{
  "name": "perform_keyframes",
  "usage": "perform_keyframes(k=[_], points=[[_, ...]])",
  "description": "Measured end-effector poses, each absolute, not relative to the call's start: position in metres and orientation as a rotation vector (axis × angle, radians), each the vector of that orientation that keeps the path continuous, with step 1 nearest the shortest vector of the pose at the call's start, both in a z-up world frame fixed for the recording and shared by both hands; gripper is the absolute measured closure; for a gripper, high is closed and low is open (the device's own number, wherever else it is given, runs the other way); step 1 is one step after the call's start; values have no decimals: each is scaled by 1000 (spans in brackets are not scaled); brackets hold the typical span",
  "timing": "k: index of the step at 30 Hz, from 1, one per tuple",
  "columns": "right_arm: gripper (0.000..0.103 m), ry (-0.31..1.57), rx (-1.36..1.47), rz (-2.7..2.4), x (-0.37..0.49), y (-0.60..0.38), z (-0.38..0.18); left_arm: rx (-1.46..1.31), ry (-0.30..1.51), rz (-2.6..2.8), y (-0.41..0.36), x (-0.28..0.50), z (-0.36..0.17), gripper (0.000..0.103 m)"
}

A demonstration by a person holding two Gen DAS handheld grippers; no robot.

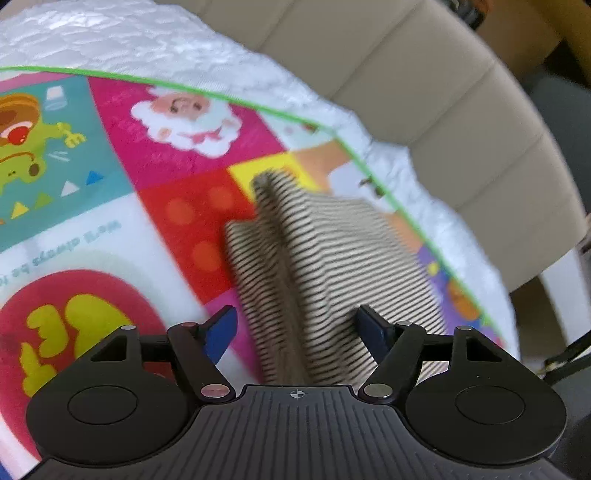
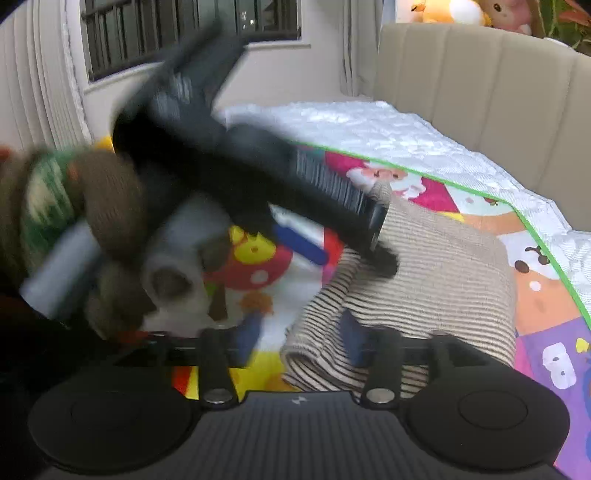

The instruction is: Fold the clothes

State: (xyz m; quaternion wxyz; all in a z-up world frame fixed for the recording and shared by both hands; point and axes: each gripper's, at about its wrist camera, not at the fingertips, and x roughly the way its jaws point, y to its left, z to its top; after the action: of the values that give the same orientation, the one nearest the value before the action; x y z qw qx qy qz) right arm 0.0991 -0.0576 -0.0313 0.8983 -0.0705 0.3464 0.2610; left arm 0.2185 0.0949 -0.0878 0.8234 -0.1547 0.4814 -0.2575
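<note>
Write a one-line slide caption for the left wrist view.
Open left gripper poised over a striped garment bunched on a colourful cartoon play mat.

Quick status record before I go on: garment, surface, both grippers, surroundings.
garment: striped cloth, partly folded, a raised ridge running along it
surface: colourful cartoon mat with green edging, over a white quilt
left gripper: jaws apart, cloth ridge between them, pads not pressing
right gripper: jaws apart at the cloth's near edge, one finger over the fabric, no grip seen
left gripper seen from right wrist view: blurred, above the cloth's far side
surroundings: beige padded headboard, window, plush toys
</note>
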Motion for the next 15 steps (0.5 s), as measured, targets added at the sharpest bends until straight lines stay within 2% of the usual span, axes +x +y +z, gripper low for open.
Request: perform_keyframes(k=[3, 4, 7, 11, 13, 14, 15], points=[[1, 686, -101, 488, 102, -80, -18, -309, 1019, -544, 95, 218, -87, 24], [0, 689, -77, 469, 105, -90, -16, -288, 1014, -541, 94, 217, -86, 23], [0, 721, 3, 397, 120, -121, -15, -247, 1008, -536, 91, 214, -85, 21], [1, 798, 218, 329, 149, -174, -29, -337, 1075, -597, 94, 210, -88, 22], [10, 855, 291, 310, 163, -187, -46, -373, 1112, -655, 90, 207, -90, 19], [14, 888, 305, 315, 167, -189, -53, -366, 1119, -686, 84, 204, -90, 14], [14, 921, 314, 336, 171, -186, -63, -358, 1126, -717, 78, 202, -91, 11]])
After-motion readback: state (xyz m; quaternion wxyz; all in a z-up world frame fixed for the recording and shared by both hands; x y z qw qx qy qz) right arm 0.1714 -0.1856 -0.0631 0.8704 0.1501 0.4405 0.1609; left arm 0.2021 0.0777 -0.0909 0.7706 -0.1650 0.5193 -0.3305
